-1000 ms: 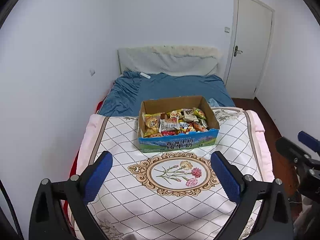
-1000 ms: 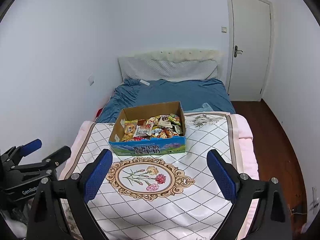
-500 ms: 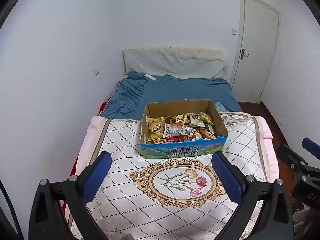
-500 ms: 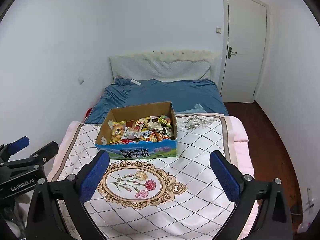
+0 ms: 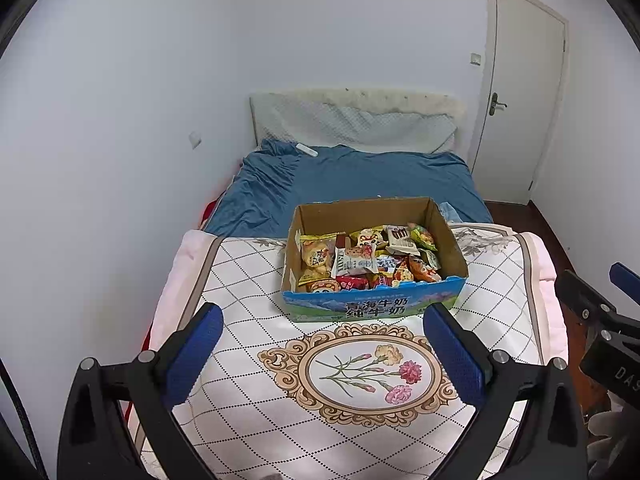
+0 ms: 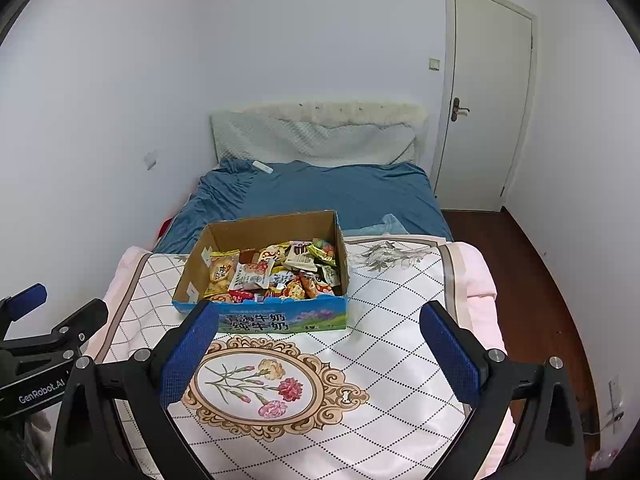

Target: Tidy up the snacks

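Note:
A cardboard box (image 5: 372,306) with a blue printed front sits on a white quilt (image 5: 256,292) with a flower medallion, at the foot of a bed. Several bright snack packets (image 5: 356,262) fill its front half. In the right wrist view the same box (image 6: 280,320) and packets (image 6: 276,272) lie left of centre. My left gripper (image 5: 323,350) hovers open over the quilt, short of the box, with nothing between its blue pads. My right gripper (image 6: 318,348) is open too, its left pad overlapping the box's front corner in the image.
Blue bedding (image 5: 360,176) and a pale headboard (image 5: 352,120) lie beyond the box. A white wall runs along the bed's left side. A closed door (image 6: 484,96) and dark wooden floor (image 6: 536,280) are on the right. A small white remote (image 5: 306,149) rests near the pillow end.
Both grippers have drifted closer to the bed and box. The box has shifted right in the left wrist view and left in the right wrist view. Both stay open.

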The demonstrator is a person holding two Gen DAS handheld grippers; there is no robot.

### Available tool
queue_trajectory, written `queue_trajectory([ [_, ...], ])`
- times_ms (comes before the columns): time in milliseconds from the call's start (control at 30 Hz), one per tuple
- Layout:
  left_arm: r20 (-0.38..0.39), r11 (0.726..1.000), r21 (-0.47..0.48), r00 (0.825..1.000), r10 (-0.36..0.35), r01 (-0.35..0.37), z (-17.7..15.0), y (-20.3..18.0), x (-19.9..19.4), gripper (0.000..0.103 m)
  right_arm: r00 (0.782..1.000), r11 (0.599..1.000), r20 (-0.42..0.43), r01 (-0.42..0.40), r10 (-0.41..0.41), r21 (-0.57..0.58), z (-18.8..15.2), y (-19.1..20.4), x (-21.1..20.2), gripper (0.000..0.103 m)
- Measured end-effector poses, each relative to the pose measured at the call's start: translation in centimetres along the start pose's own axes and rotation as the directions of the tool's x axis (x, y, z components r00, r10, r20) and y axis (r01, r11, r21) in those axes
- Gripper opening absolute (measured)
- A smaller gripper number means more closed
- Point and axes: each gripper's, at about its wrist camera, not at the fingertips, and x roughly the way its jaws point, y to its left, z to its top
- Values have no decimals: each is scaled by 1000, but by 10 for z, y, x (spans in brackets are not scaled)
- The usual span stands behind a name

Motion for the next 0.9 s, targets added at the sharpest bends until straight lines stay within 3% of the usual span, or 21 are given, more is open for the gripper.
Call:
queue_trajectory([
  [900, 17, 1000, 0, 1000, 1, -1, 4, 3, 2, 103, 1000, 1000, 5, -14, 14, -6, 4, -2, 7, 102],
])
